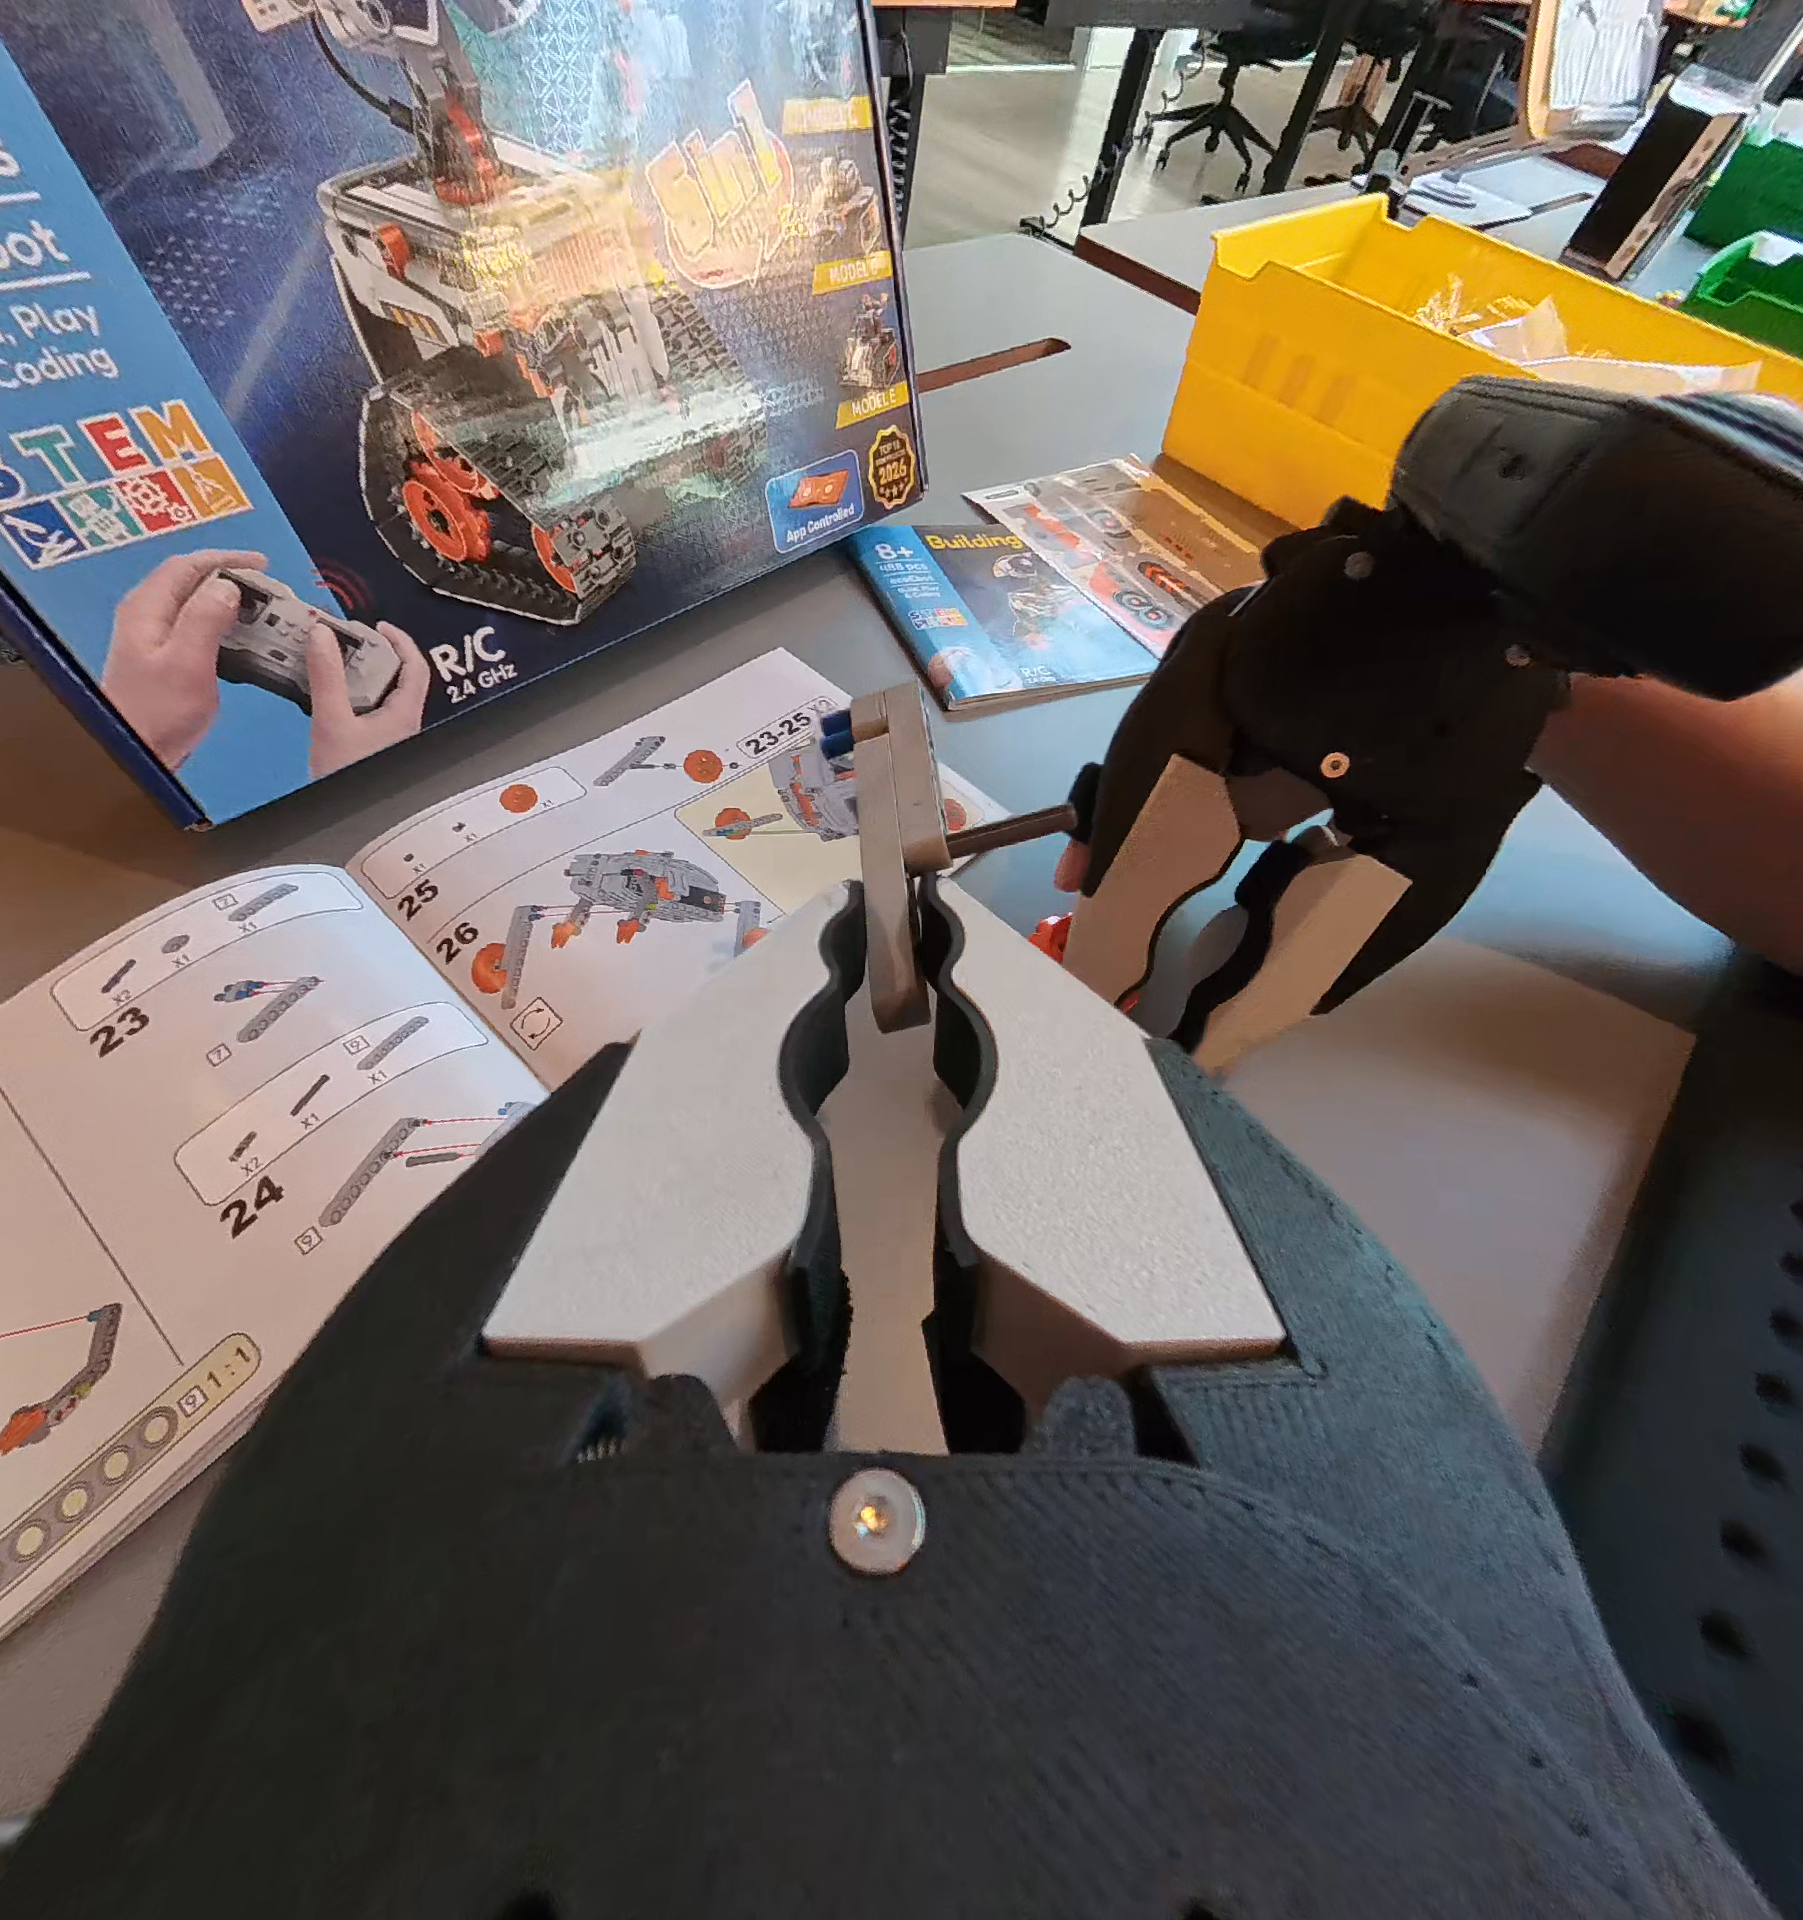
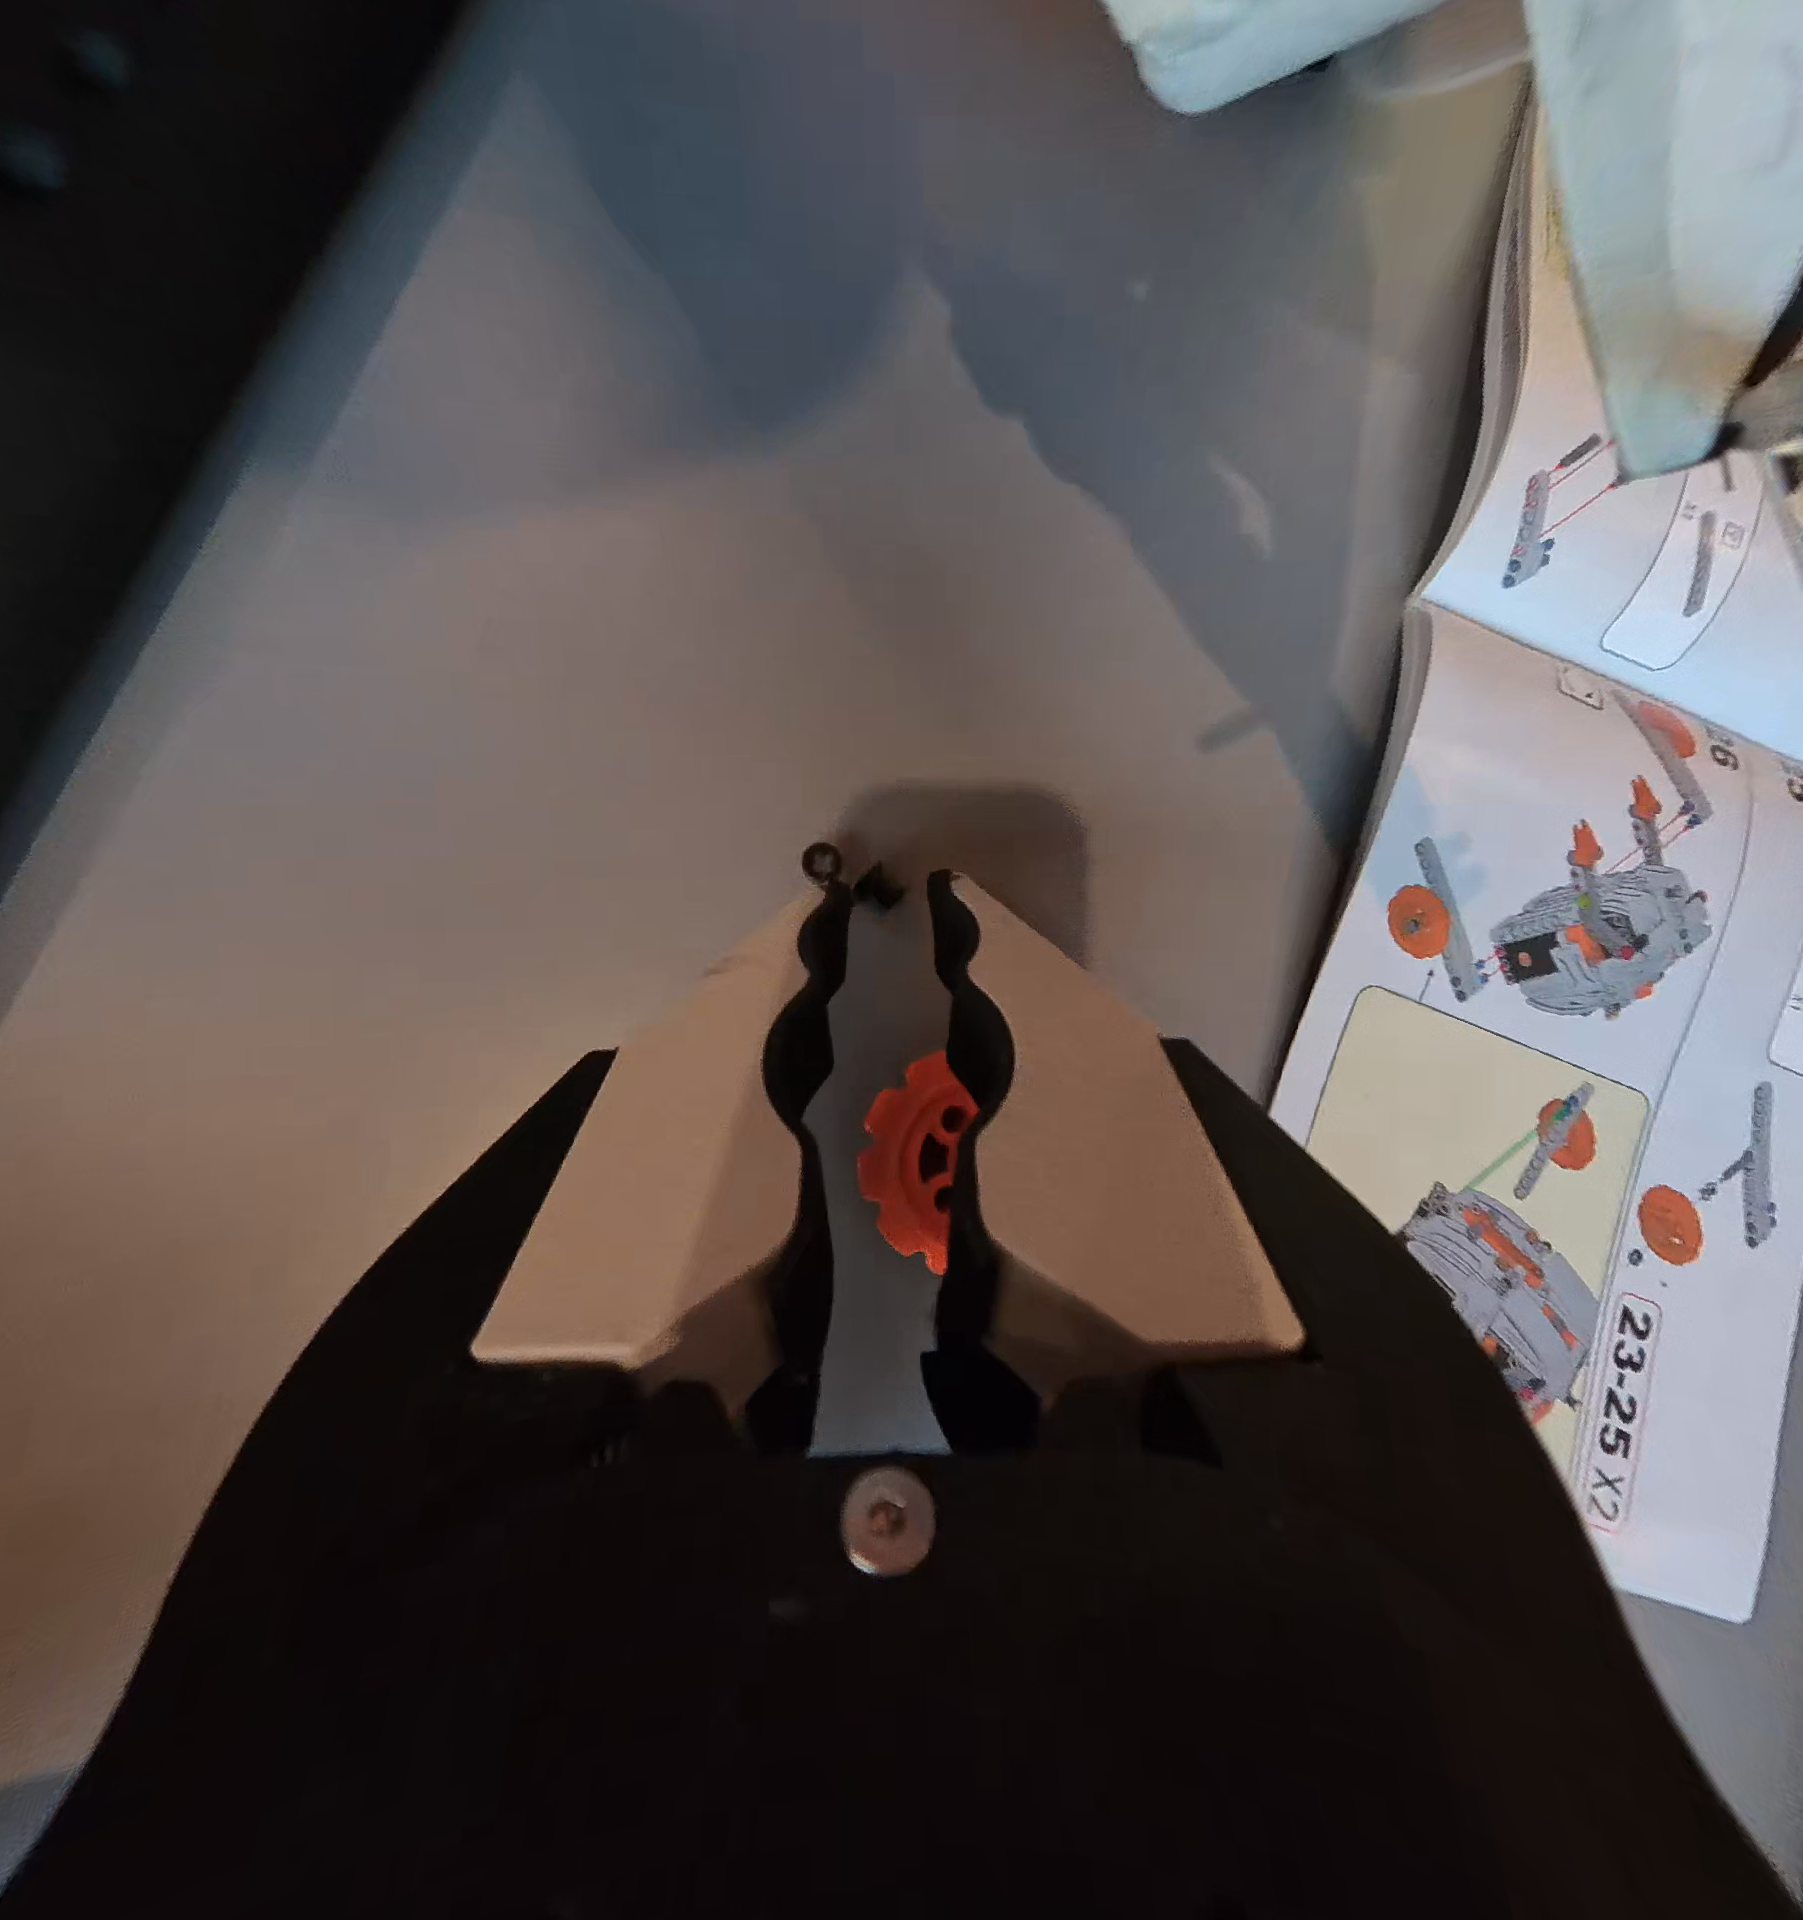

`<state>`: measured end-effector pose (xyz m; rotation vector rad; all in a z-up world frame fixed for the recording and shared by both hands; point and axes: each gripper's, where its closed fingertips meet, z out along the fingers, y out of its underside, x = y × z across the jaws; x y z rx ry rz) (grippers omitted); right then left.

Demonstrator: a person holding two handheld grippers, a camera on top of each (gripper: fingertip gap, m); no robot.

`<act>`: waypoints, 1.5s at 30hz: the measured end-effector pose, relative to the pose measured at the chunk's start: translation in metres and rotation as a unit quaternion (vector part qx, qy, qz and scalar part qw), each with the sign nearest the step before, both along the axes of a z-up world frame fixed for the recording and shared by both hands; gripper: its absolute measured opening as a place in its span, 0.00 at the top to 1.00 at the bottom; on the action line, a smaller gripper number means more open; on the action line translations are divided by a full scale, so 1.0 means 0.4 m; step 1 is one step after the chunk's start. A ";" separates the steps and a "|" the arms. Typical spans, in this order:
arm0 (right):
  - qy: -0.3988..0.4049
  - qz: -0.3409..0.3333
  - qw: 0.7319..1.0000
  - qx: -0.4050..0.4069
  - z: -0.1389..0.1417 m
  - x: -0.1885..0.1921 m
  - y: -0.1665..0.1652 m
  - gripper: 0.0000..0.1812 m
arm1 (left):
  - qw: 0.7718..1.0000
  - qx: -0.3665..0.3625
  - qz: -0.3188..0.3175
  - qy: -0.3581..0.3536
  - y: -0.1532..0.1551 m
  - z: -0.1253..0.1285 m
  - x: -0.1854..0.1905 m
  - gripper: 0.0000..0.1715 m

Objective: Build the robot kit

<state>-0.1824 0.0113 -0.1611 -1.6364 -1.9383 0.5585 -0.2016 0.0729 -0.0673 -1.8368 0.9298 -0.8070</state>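
Observation:
My left gripper (image 1: 892, 904) is shut on a grey beam (image 1: 889, 831) and holds it upright above the open instruction manual (image 1: 253, 1039). The beam carries blue pins (image 1: 837, 732) at its top and a dark axle (image 1: 1011, 829) that sticks out to the right. My right gripper (image 1: 1162, 1013) points down at the grey table just right of the axle's end. In the right wrist view its fingers stand a narrow gap apart (image 2: 881, 883). An orange gear (image 2: 912, 1164) lies on the table below that gap and also shows in the left wrist view (image 1: 1051, 932). A small black ring (image 2: 819, 860) and a black bit (image 2: 876, 888) sit at the tips.
A large blue toy box (image 1: 409, 364) stands at the back left. A yellow bin (image 1: 1292, 384) with bagged parts sits at the back right, with a blue booklet (image 1: 1001, 613) and a sticker sheet (image 1: 1115, 540) in front. A black perforated board (image 1: 1759, 1455) lies at the right. Some 11 centimeters of space lies between my two pairs of fingers. To the orange gear (image 2: 912, 1164): right tips about 5 centimeters, left tips about 12 centimeters.

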 end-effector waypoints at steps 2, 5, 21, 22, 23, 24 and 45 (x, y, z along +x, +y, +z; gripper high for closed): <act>0.010 -0.002 1.000 -0.014 -0.002 -0.007 -0.001 0.95 | 1.000 0.003 -0.006 -0.003 -0.004 0.001 0.006 0.95; 0.015 -0.006 1.000 -0.020 -0.002 -0.001 0.002 0.95 | 1.000 0.010 -0.008 0.003 -0.006 -0.001 0.009 0.95; 0.020 -0.029 0.999 -0.040 -0.007 0.006 0.007 0.97 | 1.000 0.005 -0.004 0.005 0.000 -0.005 0.004 0.96; 0.022 -0.030 0.998 -0.040 -0.007 0.005 0.007 0.97 | 1.000 0.007 -0.002 0.006 0.002 -0.005 0.002 0.96; 0.022 -0.031 0.999 -0.036 -0.007 0.004 0.008 0.97 | 1.000 0.008 0.000 0.006 0.004 -0.004 0.000 0.96; 0.022 -0.035 0.999 -0.032 -0.007 0.005 0.008 0.97 | 1.000 0.011 0.005 0.007 0.006 -0.002 -0.003 0.96; 0.244 -0.357 0.891 -0.135 0.125 0.037 0.020 0.97 | 0.997 0.009 0.027 0.073 -0.022 -0.083 -0.005 0.96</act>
